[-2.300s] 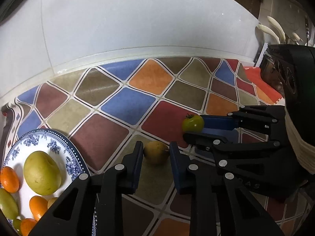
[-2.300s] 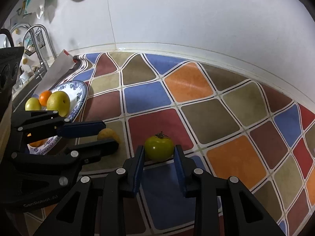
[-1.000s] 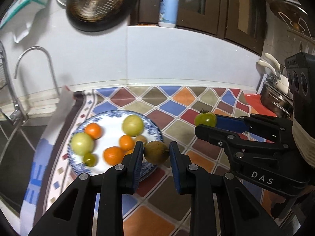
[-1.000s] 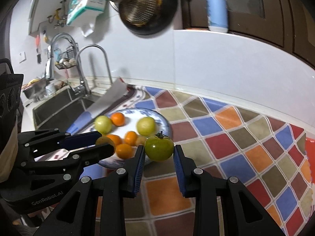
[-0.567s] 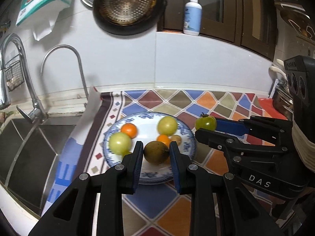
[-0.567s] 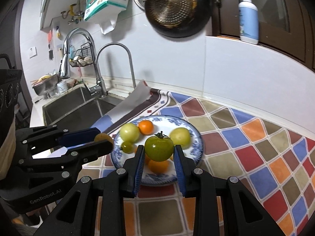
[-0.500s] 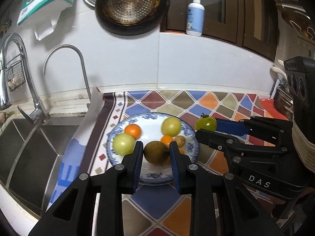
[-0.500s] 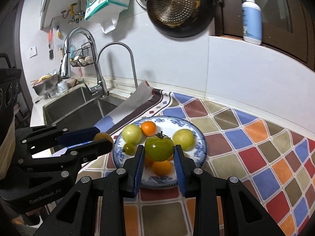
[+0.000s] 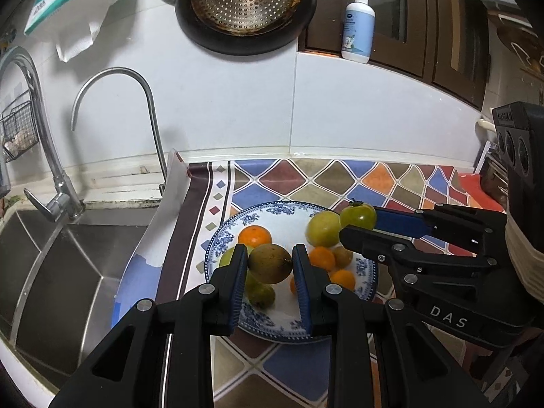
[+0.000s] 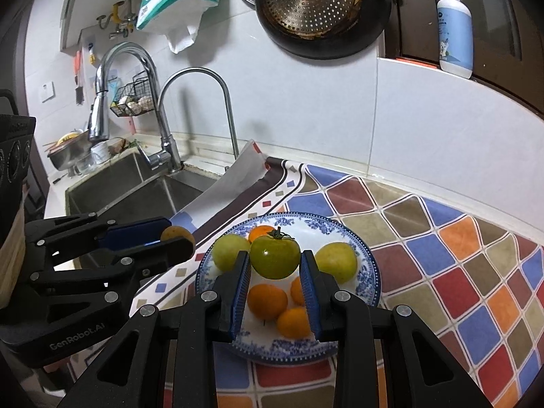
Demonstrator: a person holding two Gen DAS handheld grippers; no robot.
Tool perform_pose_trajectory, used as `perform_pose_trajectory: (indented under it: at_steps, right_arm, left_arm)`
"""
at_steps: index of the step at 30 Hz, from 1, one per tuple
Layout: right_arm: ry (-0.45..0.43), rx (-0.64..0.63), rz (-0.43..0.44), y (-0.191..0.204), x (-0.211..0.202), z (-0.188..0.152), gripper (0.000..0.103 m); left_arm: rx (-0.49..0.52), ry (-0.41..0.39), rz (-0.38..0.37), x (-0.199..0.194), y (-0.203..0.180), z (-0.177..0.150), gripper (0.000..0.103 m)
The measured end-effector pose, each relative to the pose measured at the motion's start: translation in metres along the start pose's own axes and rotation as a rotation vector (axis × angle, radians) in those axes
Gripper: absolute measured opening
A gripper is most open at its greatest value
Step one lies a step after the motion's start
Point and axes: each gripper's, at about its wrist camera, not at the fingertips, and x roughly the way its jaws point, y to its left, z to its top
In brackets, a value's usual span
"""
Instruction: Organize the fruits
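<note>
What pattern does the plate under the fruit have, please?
White with a blue floral rim; the plate shows best in the right wrist view.

plate [image 9: 365,267] on patterned mat [image 9: 343,178], fruit pile [image 10: 272,301] on plate, sink [image 9: 68,255] left of mat, faucet [image 9: 112,78] behind sink

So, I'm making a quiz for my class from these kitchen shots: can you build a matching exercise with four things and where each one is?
Things:
1. green tomato
2. brown fruit
3. pump bottle
4. perforated pan

Places:
A. hanging on the white wall
B. between the fingers of the left gripper
C. standing on the ledge by the dark cabinet
D. between the fingers of the right gripper

Pairs: 1-D, 2-B, 3-C, 4-A
</note>
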Motion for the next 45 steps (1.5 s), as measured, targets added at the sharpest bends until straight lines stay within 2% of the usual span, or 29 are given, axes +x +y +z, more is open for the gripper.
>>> perform_pose_trajectory:
  at_steps: [12,19,22,24,28,31,33,43,45]
  right_arm:
    - [0.065,0.019,-0.009,-0.013,0.04,0.0,0.031]
    - [0.097,0.031,-0.004,-0.021,0.054,-0.003,0.031]
    - [0.102,0.045,-0.008,-0.025,0.055,-0.002,0.031]
    - [0.098,0.052,-0.022,-0.027,0.055,-0.001,0.038]
    - [0.084,0.06,-0.054,-0.028,0.047,-0.002,0.038]
    - [0.079,0.066,-0.075,-0.025,0.037,-0.004,0.039]
    - [0.068,0.074,-0.098,-0.022,0.027,-0.006,0.048]
    - [-0.008,0.14,-0.228,-0.005,-0.027,-0.022,0.058]
    - [-0.027,0.158,-0.265,0.0,-0.037,-0.025,0.064]
  left_arm:
    - [0.004,0.06,-0.027,0.041,0.007,-0.002,0.027]
    - [0.037,0.065,-0.051,0.057,0.004,0.004,0.028]
    - [0.045,0.063,-0.049,0.059,0.003,0.007,0.035]
    - [0.044,0.059,-0.042,0.057,0.004,0.007,0.037]
    - [0.04,0.058,-0.027,0.048,0.005,0.003,0.039]
    - [0.039,0.042,-0.012,0.037,0.004,0.0,0.046]
    - [0.039,0.034,-0.008,0.029,0.004,-0.001,0.049]
    - [0.072,-0.046,0.0,-0.015,0.003,-0.011,0.064]
    - [0.076,-0.067,0.003,-0.025,0.006,-0.012,0.068]
